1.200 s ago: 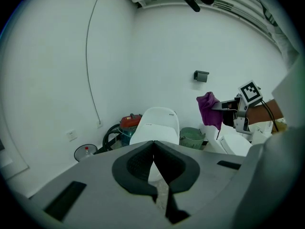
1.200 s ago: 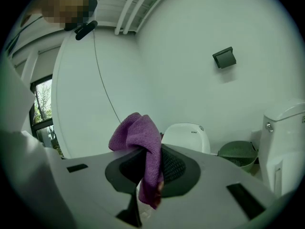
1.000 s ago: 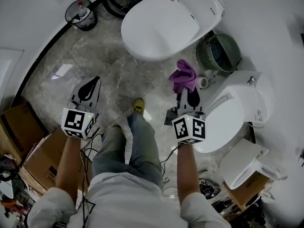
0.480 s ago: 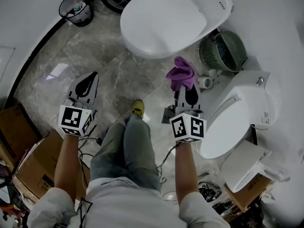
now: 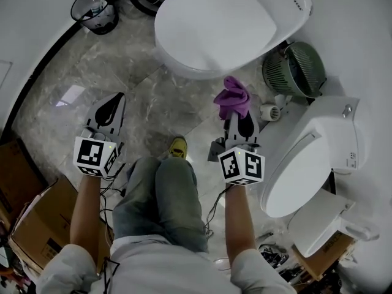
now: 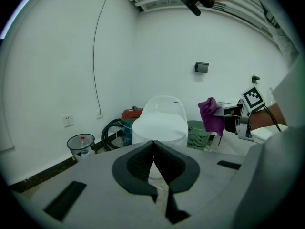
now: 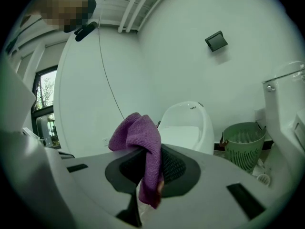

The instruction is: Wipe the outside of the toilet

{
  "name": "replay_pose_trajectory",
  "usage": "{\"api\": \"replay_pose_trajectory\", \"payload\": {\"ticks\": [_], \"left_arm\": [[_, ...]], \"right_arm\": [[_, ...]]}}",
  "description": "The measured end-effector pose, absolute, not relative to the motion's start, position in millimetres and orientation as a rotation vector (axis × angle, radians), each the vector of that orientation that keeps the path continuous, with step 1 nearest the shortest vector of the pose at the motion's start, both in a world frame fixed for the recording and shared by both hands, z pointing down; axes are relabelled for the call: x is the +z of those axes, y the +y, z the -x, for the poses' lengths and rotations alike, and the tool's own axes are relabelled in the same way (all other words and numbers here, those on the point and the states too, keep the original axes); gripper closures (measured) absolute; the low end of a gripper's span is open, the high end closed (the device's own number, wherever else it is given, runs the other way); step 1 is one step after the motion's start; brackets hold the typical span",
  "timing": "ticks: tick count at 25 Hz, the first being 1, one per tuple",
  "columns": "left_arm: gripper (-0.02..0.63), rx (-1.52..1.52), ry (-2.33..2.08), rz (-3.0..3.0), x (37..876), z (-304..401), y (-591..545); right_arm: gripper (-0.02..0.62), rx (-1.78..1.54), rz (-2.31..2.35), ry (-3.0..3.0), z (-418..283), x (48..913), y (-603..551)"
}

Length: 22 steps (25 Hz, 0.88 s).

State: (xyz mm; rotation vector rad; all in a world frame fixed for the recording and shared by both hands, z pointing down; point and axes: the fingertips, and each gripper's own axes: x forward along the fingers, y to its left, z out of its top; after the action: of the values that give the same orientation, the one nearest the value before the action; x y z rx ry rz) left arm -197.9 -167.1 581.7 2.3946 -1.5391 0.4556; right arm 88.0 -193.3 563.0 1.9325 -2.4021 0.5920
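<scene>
The left tongs (image 5: 116, 100) hang over the marble floor (image 5: 153, 94), jaws together on nothing. Ahead, the toilet (image 5: 214, 26) stands with its lid down; the red mark on the lid is too small to read. The right tongs (image 5: 240, 118) are clamped on a purple cloth (image 5: 233, 97), near the bowl's front but apart from it. This looks like the approach; next, the cloth must press against the outer shell.

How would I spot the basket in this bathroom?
Find the big white toilet at the top of the head view. Right of it, against the wall and before the second toilet, just beyond the purple cloth in the right claw, sits the basket. It alone is green and slatted.
</scene>
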Motion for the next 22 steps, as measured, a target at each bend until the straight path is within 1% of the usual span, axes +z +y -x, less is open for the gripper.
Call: {"api": "replay_pose_trajectory", "payload": {"ticks": [8,22], "left_arm": [[0.589,0.417,-1.571,-2.417,623,200,-171],[0.589,0.321,-1.644,-2.442,677,219,-164]], "right_arm": [[0.528,0.579,-1.916,-2.439,-80,612,-191],[0.528,0.508,-1.894,-2.501,-68,673,-175]]}}
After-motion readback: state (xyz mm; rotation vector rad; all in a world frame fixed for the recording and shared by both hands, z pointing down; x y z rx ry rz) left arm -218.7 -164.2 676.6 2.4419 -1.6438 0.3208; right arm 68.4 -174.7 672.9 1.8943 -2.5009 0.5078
